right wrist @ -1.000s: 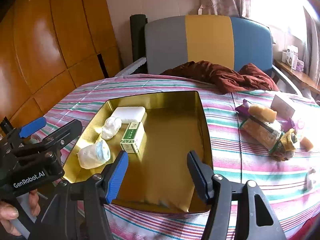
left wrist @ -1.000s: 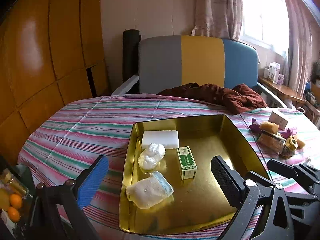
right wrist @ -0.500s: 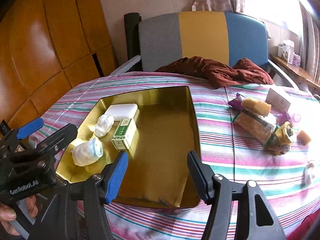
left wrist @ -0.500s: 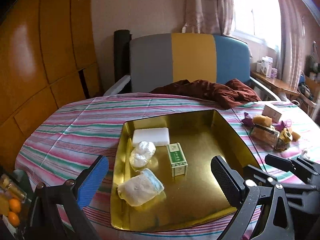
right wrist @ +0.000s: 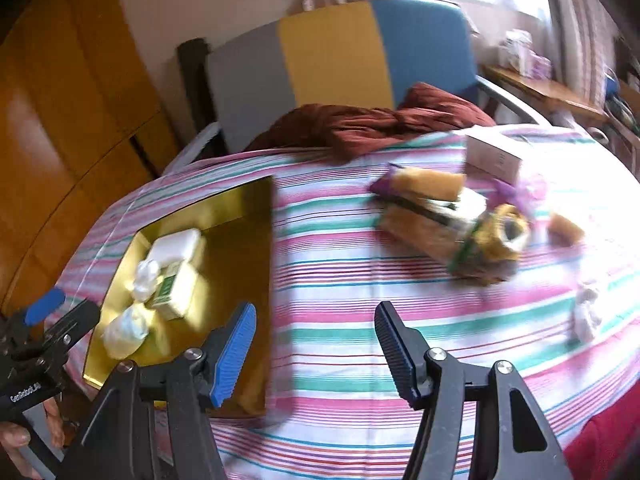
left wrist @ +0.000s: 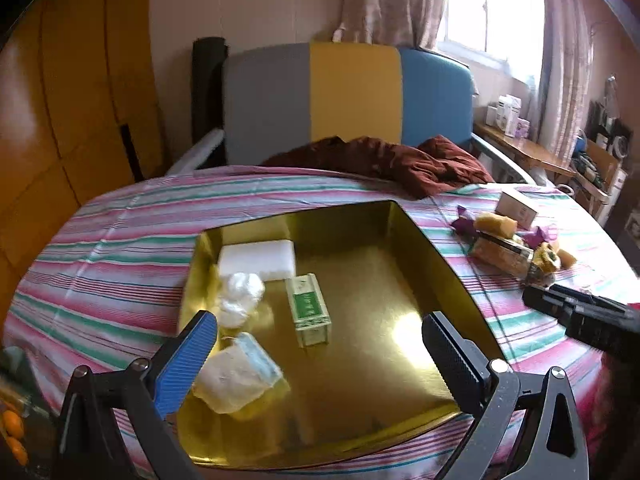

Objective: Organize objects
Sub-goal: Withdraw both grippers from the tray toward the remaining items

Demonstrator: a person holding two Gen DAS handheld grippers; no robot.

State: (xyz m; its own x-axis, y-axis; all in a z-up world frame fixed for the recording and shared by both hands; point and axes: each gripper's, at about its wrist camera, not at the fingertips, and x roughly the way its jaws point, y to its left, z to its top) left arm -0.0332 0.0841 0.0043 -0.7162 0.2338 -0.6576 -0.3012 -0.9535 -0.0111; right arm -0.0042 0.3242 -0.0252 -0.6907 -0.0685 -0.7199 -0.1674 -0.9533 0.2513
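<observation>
A gold tray (left wrist: 448, 280) (right wrist: 240, 216) lies on the striped tablecloth. In it are a white block (left wrist: 258, 258), a crumpled white wad (left wrist: 240, 300), a green and white box (left wrist: 308, 312) and a white pouch (left wrist: 236, 378). My left gripper (left wrist: 316, 360) hangs open over the tray's near half, nothing between its fingers. My right gripper (right wrist: 314, 350) is open and empty above bare cloth right of the tray. Beyond it lie a packet of snacks (right wrist: 444, 224), a white carton (right wrist: 494, 156) and a small white wad (right wrist: 586, 314).
A dark red cloth (left wrist: 400, 160) lies at the table's far edge before a grey, yellow and blue chair (left wrist: 352, 100). A wooden wall stands at the left. A side table with boxes (left wrist: 508, 116) is at the right. A person's hand (right wrist: 16, 440) holds the left gripper.
The right gripper has swung right, off the tray and toward the snack pile, rolling as it went. The left gripper has shifted slightly over the tray. Both stay open.
</observation>
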